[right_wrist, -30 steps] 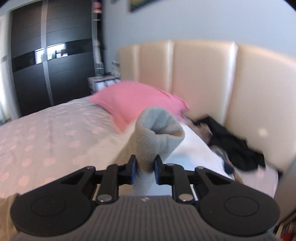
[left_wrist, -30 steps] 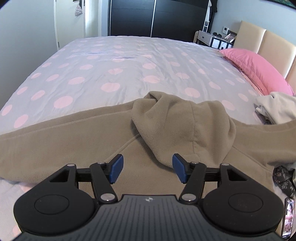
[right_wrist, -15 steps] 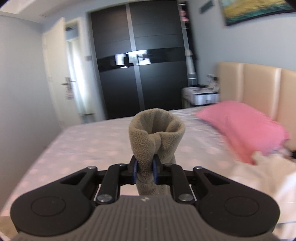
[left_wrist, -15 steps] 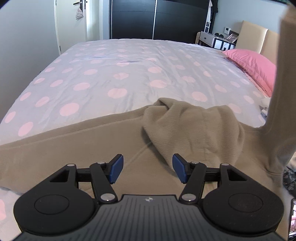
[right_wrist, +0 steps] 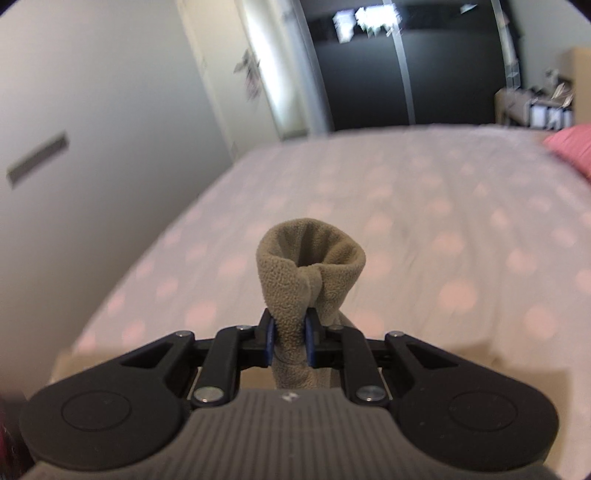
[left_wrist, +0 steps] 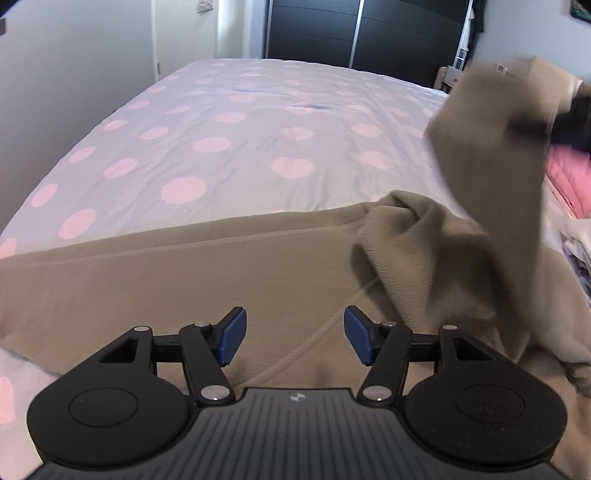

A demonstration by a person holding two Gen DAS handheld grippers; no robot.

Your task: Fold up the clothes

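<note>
Pinched hard between the blue pads of the right gripper (right_wrist: pixel 290 341): the cuff end of a tan fleece sleeve (right_wrist: pixel 310 266), bunched into a ruffled mouth beyond the fingertips and raised above the polka-dot bedspread (right_wrist: pixel 424 221). Standing apart and empty over the garment's flat body, the left gripper (left_wrist: pixel 293 338), nothing between its jaws. Spread across the near side of the bed, the tan fleece hoodie (left_wrist: pixel 184 280), hood (left_wrist: pixel 413 240) rumpled at its middle, the lifted sleeve a blur at the right of the left wrist view. Further out, a pink pillow (left_wrist: pixel 569 177), a heap of pale clothes (left_wrist: pixel 576 236) at the far right edge and a dark wardrobe (left_wrist: pixel 351 33). Likely trouble from here: thick fleece slipping out of so narrow a pinch, or the sleeve landing crooked over the bunched hood and leaving a lump in the fold; with the body unpinned, a hard pull perhaps dragging the whole garment. No brand, label or legible writing anywhere in view, only a small round emblem on each gripper housing.
</note>
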